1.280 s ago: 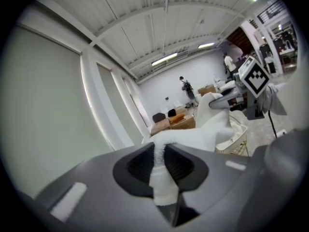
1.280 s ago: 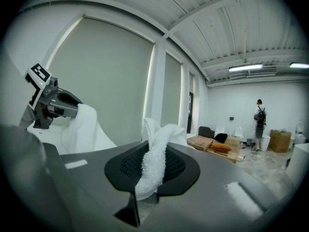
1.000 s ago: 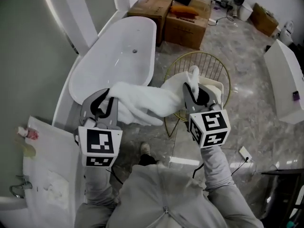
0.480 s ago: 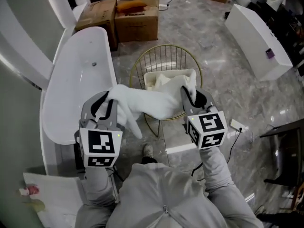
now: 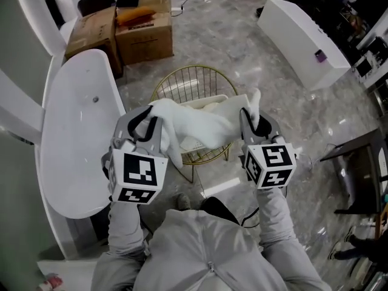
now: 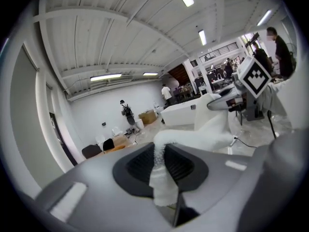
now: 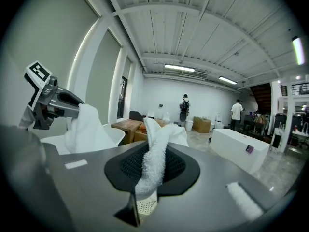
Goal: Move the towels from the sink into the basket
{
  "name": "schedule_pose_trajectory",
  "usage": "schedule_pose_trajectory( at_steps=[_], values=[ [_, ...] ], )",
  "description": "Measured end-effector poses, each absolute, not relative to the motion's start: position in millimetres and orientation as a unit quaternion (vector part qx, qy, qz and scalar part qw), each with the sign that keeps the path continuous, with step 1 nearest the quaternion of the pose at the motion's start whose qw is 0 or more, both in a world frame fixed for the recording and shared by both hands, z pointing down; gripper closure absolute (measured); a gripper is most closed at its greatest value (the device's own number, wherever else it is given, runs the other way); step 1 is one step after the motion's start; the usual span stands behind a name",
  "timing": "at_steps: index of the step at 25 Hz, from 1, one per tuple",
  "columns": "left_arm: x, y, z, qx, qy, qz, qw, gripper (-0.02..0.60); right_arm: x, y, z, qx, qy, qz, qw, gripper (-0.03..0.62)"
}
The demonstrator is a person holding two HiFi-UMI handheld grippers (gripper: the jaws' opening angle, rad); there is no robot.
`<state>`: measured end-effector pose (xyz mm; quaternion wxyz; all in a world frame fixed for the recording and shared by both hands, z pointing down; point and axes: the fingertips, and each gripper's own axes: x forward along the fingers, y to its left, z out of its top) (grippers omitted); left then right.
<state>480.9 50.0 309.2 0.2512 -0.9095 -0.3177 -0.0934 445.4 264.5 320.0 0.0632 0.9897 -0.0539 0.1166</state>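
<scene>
A white towel (image 5: 197,125) hangs stretched between my two grippers, above the gold wire basket (image 5: 176,80). My left gripper (image 5: 147,119) is shut on one end of the towel (image 6: 161,170). The other end (image 7: 153,161) is pinched in my right gripper (image 5: 253,115), which is shut too. Another white towel (image 5: 209,104) lies inside the basket. The towel sags a little in the middle over the basket's near rim. The sink is out of view.
A white bathtub (image 5: 76,132) lies left of the basket. Cardboard boxes (image 5: 130,29) stand behind it. A white cabinet (image 5: 300,38) stands at the right on the marble floor. People stand far off in the room (image 7: 183,109).
Both grippers have carried the towel to the right, from beside the bathtub to over the basket. The view has swung right with them, and the sink counter has left the frame.
</scene>
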Motion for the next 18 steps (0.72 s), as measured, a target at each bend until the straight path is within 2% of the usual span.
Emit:
schedule_pose_trajectory(
  at_steps=[9, 18],
  values=[
    [532, 111, 309, -0.899, -0.352, -0.090, 0.244, 0.465, 483, 316, 324, 0.989, -0.034, 0.130, 0.063, 0.551],
    [573, 145, 342, -0.908, -0.320, -0.143, 0.228, 0.465, 540, 336, 353, 0.982, -0.084, 0.161, 0.053, 0.551]
  ],
)
